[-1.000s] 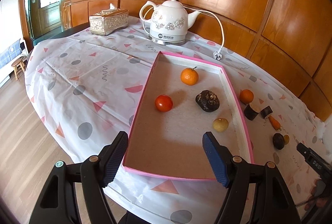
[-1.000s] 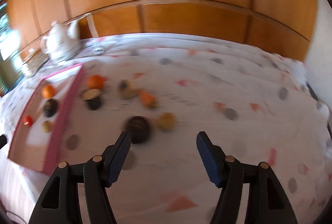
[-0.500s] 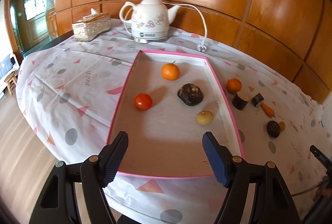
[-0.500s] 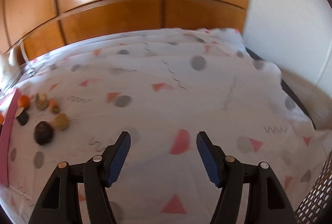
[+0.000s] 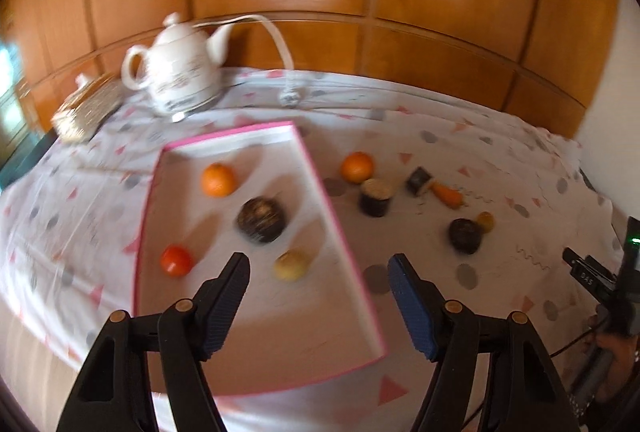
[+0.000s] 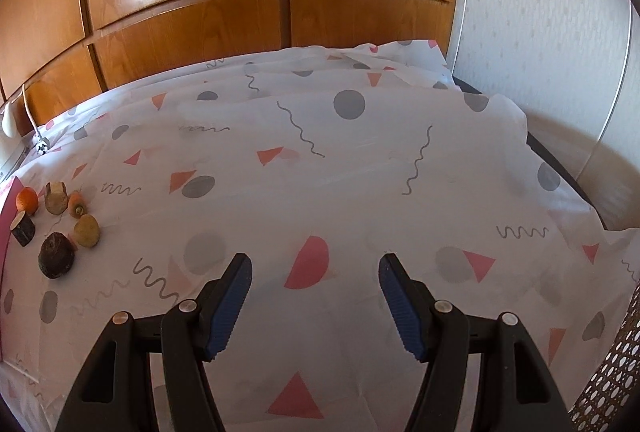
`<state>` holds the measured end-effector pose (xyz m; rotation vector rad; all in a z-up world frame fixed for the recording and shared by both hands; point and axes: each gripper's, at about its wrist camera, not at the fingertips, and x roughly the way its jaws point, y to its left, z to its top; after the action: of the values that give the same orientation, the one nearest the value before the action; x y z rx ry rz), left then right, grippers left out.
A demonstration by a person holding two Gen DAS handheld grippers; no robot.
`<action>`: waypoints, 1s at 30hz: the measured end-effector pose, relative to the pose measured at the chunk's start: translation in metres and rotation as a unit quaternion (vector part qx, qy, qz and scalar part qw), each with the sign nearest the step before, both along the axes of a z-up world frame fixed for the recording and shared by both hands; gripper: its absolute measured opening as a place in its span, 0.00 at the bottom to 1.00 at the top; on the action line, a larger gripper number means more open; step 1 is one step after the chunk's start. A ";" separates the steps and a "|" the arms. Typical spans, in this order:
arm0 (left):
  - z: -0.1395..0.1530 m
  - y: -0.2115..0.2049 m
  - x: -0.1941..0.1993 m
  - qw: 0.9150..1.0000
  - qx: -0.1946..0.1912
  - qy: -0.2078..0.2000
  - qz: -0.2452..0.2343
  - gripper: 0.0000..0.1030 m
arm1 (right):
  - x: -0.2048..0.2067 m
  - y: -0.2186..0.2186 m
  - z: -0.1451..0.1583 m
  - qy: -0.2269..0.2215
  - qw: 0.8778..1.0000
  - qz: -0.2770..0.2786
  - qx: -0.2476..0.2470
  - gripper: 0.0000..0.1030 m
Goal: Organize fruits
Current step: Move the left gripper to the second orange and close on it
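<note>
A pink-rimmed tray (image 5: 344,260) lies on the patterned tablecloth. In it are an orange (image 5: 218,179), a dark knobbly fruit (image 5: 261,219), a red tomato (image 5: 176,261) and a small yellow fruit (image 5: 292,265). To the tray's right, on the cloth, lie another orange (image 5: 357,167), a dark cut cylinder (image 5: 375,197), a carrot piece (image 5: 448,194), a dark round fruit (image 5: 464,234) and a small yellow fruit (image 5: 485,220). My left gripper (image 5: 319,278) is open and empty above the tray's near right edge. My right gripper (image 6: 315,280) is open and empty over bare cloth; the loose pieces, the dark round fruit (image 6: 56,255) among them, lie far to its left.
A white teapot (image 5: 180,72) with a cord and a tissue box (image 5: 86,110) stand behind the tray. Wooden wall panels run along the back. The table's right edge (image 6: 560,168) drops off beside a wallpapered wall. A woven chair back (image 6: 616,372) shows at lower right.
My left gripper has swung right, so the loose pieces beside the tray come into its view. My right gripper has turned further right, away from the fruit. Both stay open.
</note>
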<state>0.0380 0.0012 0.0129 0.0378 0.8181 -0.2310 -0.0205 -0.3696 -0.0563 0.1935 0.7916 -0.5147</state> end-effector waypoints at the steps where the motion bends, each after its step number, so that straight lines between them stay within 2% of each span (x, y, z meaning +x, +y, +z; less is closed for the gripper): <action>1: 0.002 -0.005 0.004 1.000 -0.001 0.001 -0.008 0.69 | -0.001 0.000 0.000 -0.001 1.000 0.000 -0.001 0.65; 4: 0.004 -0.018 0.025 0.999 -0.021 0.023 -0.032 0.68 | -0.002 -0.003 -0.004 0.000 1.000 -0.002 0.001 0.65; 10: -0.003 -0.038 0.066 0.996 -0.043 0.065 -0.034 0.66 | -0.003 -0.006 -0.010 0.003 1.000 -0.005 0.007 0.65; 15: -0.012 -0.054 0.094 0.994 -0.043 0.085 -0.055 0.38 | -0.003 -0.008 -0.015 0.003 1.000 -0.004 0.013 0.65; 19: -0.021 -0.062 0.115 0.993 -0.039 0.098 -0.054 0.38 | -0.002 -0.007 -0.014 0.003 1.000 -0.001 0.014 0.66; 25: -0.035 -0.069 0.145 0.993 -0.016 0.113 -0.036 0.45 | -0.002 -0.007 -0.014 0.003 1.000 0.002 0.016 0.66; 29: -0.042 -0.074 0.161 0.993 -0.006 0.114 -0.026 0.61 | -0.001 -0.007 -0.015 0.003 1.000 0.004 0.018 0.66; 30: -0.044 -0.074 0.165 0.993 -0.002 0.116 -0.021 0.61 | -0.001 -0.007 -0.015 0.004 1.000 0.005 0.018 0.66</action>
<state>0.2028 -0.0729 -0.0312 0.0251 1.0500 -0.2805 -0.0220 -0.3763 -0.0712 0.2208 0.8085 -0.4933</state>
